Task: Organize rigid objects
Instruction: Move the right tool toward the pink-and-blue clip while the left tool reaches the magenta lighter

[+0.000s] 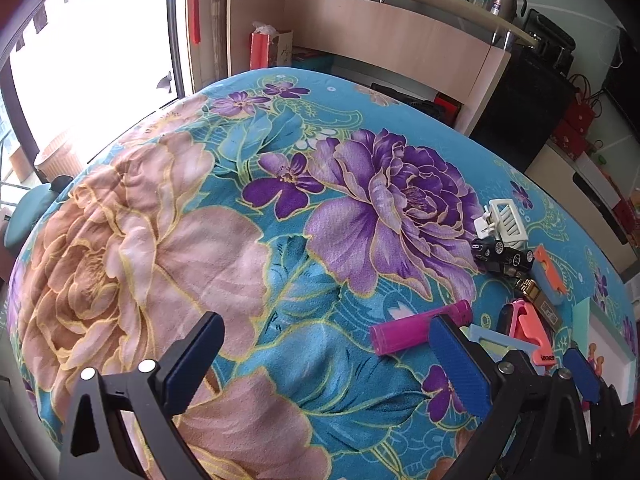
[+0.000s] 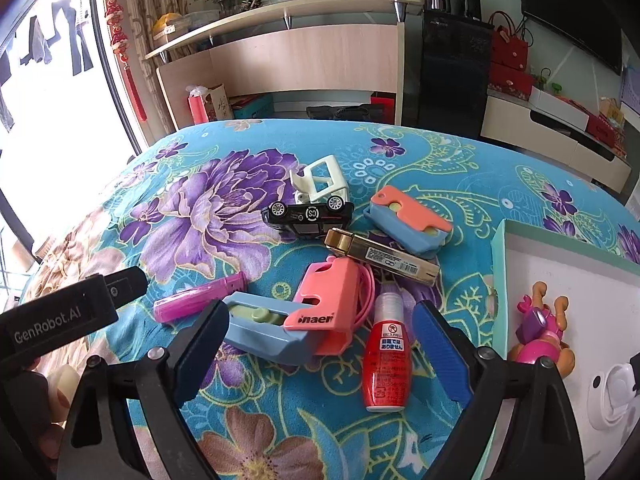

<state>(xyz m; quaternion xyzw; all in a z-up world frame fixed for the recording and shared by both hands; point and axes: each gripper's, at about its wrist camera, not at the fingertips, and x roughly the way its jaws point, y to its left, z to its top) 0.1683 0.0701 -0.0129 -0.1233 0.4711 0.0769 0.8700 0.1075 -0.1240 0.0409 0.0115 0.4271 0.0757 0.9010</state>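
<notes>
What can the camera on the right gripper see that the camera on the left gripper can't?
Only the right wrist view shows the red bottle lying between the open right gripper fingers, and the pink reindeer toy in the white tray.

Only the left wrist view shows the open left gripper over bare blanket, with nothing between its fingers.

Both show the floral blanket, the magenta tube, the black toy car, the white toy and the gold lighter.
</notes>
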